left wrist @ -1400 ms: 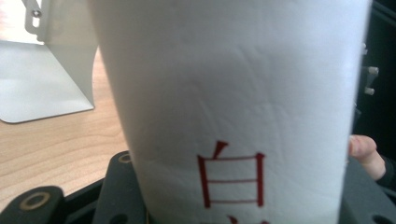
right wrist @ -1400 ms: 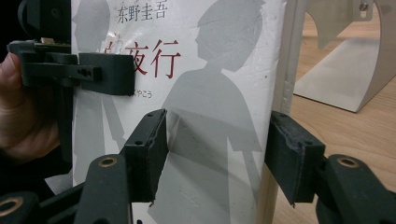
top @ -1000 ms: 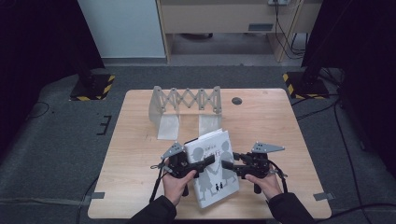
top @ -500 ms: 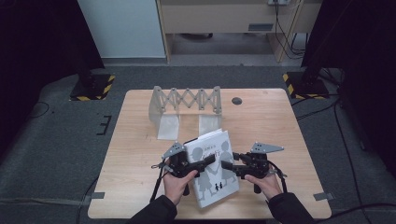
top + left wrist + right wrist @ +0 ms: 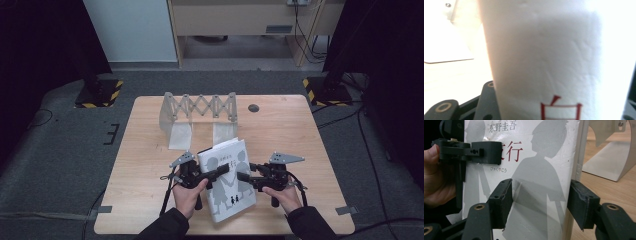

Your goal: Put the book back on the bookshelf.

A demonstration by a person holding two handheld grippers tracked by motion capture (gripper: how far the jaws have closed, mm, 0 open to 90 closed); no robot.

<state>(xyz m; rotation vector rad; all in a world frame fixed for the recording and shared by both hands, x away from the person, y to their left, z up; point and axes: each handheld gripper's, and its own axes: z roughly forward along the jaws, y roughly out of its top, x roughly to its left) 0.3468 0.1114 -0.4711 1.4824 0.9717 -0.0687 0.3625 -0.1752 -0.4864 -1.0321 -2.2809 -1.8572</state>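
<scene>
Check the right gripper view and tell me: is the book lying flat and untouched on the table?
No: the book is raised, the left gripper is clamped on its cover, and the right gripper straddles its edge.

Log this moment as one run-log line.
left hand-held gripper: shut on book | right hand-held gripper: straddles book edge, grip unclear | rack: behind

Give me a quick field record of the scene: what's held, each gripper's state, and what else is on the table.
held thing: white book with grey silhouettes on its cover
left gripper: jaws have just been closing, now shut on the book's spine side
right gripper: one jaw over the cover, one past the page edge; contact unclear
book pose: far end raised, near end low over the table
behind book: folding book rack, upright, its slots hold nothing
</scene>
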